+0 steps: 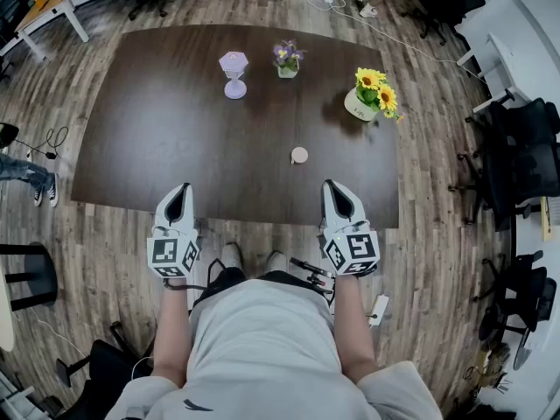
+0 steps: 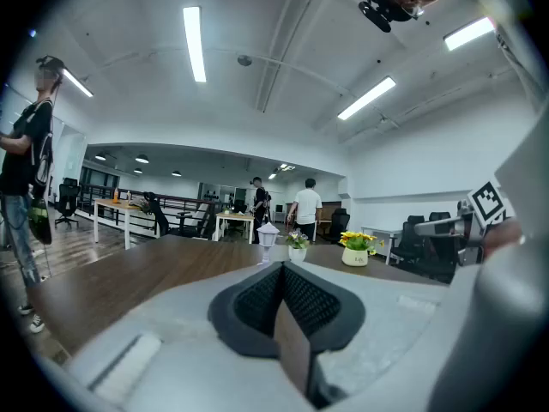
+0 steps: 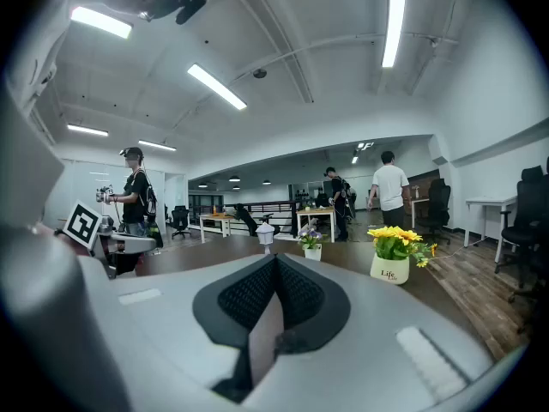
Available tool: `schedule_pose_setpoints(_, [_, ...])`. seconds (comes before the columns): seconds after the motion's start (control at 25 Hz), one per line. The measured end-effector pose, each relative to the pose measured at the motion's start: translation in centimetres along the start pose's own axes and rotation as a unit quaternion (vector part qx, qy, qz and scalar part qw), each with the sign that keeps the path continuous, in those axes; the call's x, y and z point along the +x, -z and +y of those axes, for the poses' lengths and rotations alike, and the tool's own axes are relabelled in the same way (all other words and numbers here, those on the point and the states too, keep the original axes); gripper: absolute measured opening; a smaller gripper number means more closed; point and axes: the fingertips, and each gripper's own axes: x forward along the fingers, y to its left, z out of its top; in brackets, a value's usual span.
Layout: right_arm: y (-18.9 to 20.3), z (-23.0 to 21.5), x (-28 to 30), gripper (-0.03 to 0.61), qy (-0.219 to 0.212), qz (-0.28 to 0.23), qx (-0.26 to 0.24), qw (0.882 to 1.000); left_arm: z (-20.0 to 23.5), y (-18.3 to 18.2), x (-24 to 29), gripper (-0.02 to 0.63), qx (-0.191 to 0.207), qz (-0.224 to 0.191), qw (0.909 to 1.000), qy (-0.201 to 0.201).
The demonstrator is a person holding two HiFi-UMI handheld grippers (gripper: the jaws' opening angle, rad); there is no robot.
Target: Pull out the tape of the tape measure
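Observation:
The tape measure [image 1: 299,155] is a small round pale case lying on the dark brown table [image 1: 175,129], right of its middle. Both grippers hover over the table's near edge, short of the case. My left gripper [image 1: 179,191] is well to the case's left and shut, with nothing between its black pads [image 2: 257,299]. My right gripper [image 1: 334,188] is just to the near right of the case, also shut and empty, its pads [image 3: 244,294] pressed together. The gripper bodies hide the tape measure in both gripper views.
On the far half of the table stand a lilac lantern ornament [image 1: 234,73], a small pot of purple flowers [image 1: 287,59] and a white pot of sunflowers [image 1: 372,94]. Black office chairs [image 1: 525,147] stand to the right. People stand in the background [image 3: 390,187].

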Motion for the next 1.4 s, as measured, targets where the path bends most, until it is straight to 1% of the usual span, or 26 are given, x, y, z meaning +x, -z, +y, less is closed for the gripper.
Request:
schedule_pose_setpoints(0.4, [-0.1,0.2,-0.7,-0.002,0.000,-0.001,-0.002,1.000,-0.4,0.2,-0.6,0.006,0.000,0.001,1.0000,0.001])
schedule_pose_setpoints(0.64, [-0.3,-0.2,-0.9,0.000,0.003,-0.011,0.012,1.000,-0.5,0.3,-0.6,0.006,0.001,0.002,1.0000,0.001])
schedule_pose_setpoints(1.24, [1.3,-1.8,0.8,0.003,0.009,0.019,0.012,1.000,0.4,0.3,0.1,0.006,0.007,0.006,1.0000,-0.001])
schedule_pose_setpoints(1.4, [2.3,-2.3,1.8,0.023,0.008,0.031,0.018,0.999,0.9,0.0,0.7,0.006,0.005,0.004,1.0000,-0.003])
